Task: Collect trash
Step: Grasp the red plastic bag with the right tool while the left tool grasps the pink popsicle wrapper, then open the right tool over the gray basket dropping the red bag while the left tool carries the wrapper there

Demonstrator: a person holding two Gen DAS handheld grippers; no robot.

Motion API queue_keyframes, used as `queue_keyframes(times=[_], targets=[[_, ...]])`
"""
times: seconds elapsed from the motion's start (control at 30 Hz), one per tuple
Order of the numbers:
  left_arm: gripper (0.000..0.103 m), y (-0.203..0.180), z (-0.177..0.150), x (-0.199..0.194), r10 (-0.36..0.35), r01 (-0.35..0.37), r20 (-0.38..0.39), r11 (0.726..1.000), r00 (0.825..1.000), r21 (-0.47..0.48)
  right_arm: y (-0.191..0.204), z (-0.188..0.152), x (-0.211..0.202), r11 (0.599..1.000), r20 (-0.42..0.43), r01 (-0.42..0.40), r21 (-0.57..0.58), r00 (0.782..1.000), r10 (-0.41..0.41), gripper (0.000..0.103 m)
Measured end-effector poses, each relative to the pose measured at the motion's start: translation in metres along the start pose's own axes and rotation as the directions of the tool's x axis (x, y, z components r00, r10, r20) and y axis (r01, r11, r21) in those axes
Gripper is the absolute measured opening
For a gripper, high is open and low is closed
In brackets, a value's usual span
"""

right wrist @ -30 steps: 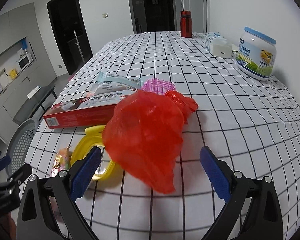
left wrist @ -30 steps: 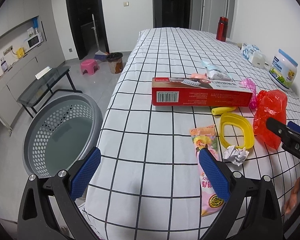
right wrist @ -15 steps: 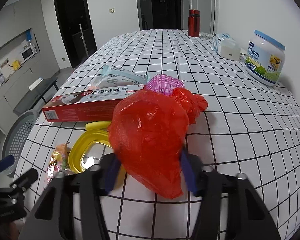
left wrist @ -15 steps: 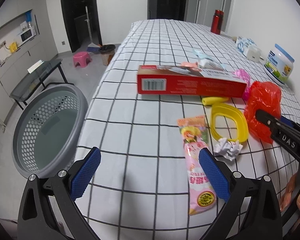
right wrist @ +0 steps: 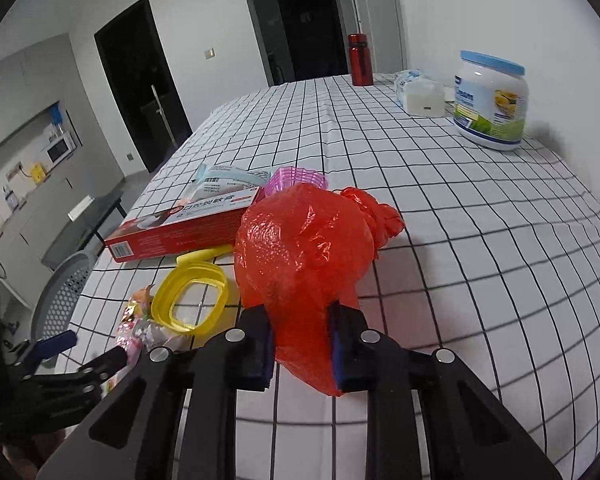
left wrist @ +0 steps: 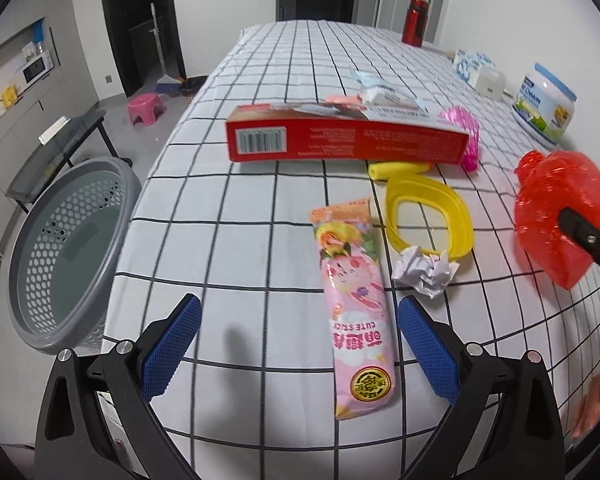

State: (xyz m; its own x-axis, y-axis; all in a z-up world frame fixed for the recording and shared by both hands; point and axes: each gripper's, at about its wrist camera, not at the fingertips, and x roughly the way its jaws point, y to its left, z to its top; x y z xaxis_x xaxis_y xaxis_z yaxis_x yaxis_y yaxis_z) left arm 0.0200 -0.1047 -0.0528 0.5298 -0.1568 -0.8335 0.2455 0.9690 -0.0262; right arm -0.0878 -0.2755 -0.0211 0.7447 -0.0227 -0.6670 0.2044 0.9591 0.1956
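Note:
My right gripper (right wrist: 302, 344) is shut on the near end of a red plastic bag (right wrist: 304, 256), which also shows in the left wrist view (left wrist: 560, 212) at the right. My left gripper (left wrist: 298, 344) is open and empty over the near table edge; a pink snack wrapper (left wrist: 354, 300) lies between its fingers. A crumpled white paper ball (left wrist: 424, 270), a yellow plastic ring (left wrist: 428, 210) and a red carton (left wrist: 340, 138) lie further ahead. A grey perforated basket (left wrist: 66, 248) stands on the floor at the left.
The table has a black-checked white cloth (left wrist: 228, 216). A pink mesh cup (right wrist: 298, 178) and a pale blue packet (right wrist: 228, 174) lie behind the carton. A white tub with a blue lid (right wrist: 490, 104), a tissue pack (right wrist: 420, 94) and a red bottle (right wrist: 358, 60) stand far back.
My right gripper has shut on the red bag, and the bag now stands higher. My left gripper has moved right and forward, so the pink wrapper lies between its fingers.

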Motion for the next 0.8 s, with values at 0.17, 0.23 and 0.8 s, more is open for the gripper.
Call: queue_keyframes(times=[0.17, 0.23, 0.8], targets=[[0.097, 0.0, 0.001, 0.011, -0.011, 0.011, -0.024, 1.0, 1.0, -0.002, -0.009, -0.006, -0.009, 0.999, 0.007, -0.013, 0.031, 1.0, 0.013, 0.021], [0.096, -0.001, 0.001, 0.014, -0.012, 0.012, -0.025, 1.0, 1.0, -0.004, -0.01, -0.007, -0.01, 0.999, 0.007, -0.014, 0.035, 1.0, 0.014, 0.021], [0.024, -0.015, -0.002, 0.002, -0.035, 0.033, 0.023, 0.996, 0.999, 0.084, -0.004, -0.012, -0.014, 0.999, 0.007, -0.033, 0.043, 0.999, 0.033, 0.021]])
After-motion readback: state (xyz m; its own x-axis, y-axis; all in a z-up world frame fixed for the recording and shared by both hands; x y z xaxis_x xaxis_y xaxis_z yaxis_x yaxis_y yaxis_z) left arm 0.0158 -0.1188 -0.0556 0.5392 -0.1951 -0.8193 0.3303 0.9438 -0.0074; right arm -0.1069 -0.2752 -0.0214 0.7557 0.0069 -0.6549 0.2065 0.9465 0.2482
